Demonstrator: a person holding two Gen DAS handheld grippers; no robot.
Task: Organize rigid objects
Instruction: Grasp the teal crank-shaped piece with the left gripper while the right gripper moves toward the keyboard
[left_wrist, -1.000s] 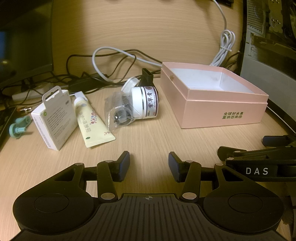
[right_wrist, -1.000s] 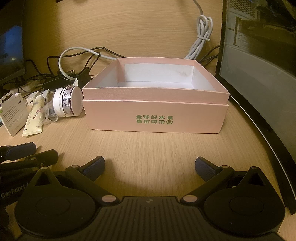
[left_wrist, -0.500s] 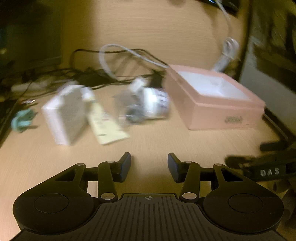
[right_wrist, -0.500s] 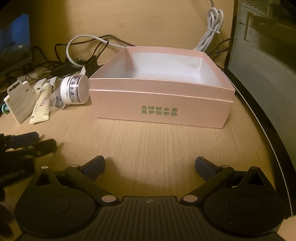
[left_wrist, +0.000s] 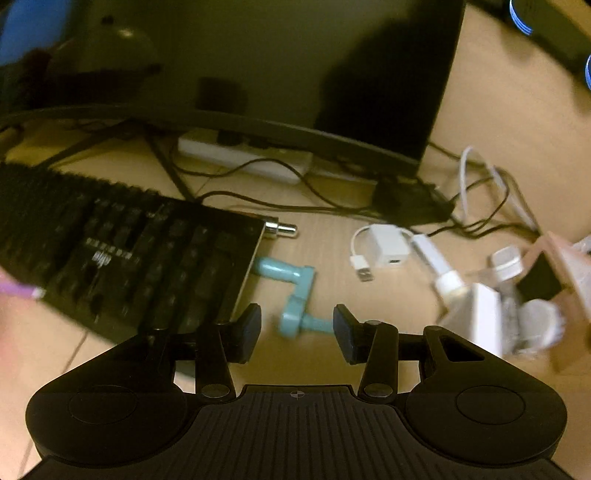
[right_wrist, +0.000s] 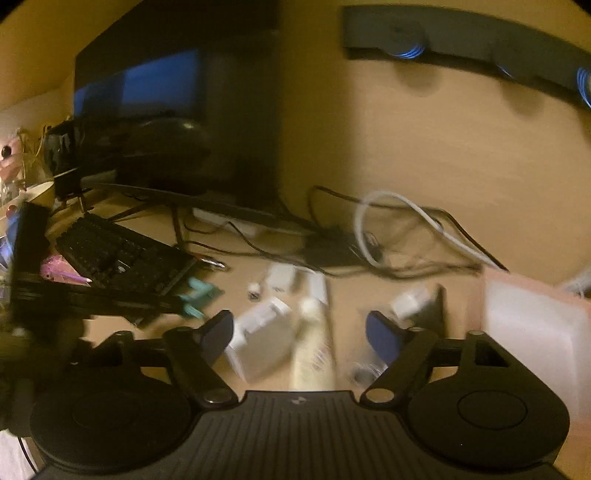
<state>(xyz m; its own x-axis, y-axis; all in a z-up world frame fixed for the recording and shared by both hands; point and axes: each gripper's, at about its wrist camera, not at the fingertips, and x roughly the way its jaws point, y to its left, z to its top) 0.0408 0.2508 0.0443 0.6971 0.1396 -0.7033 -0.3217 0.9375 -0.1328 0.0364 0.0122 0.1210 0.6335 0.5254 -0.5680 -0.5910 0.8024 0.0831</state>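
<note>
Lying ahead of left tool (left_wrist: 297, 330): teal piece (left_wrist: 295, 295)

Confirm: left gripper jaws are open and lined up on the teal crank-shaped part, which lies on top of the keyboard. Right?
Not quite. The left gripper is open and lined up on the teal crank-shaped part, but that part lies on the bare desk beside the keyboard, just off its right edge, not on top of it. The left wrist view shows this.

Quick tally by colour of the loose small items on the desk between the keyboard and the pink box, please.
White: 3, a charger, a small box, a round jar
Teal: 1, a crank-shaped part
Cream: 1, a tube
Total: 5
</note>
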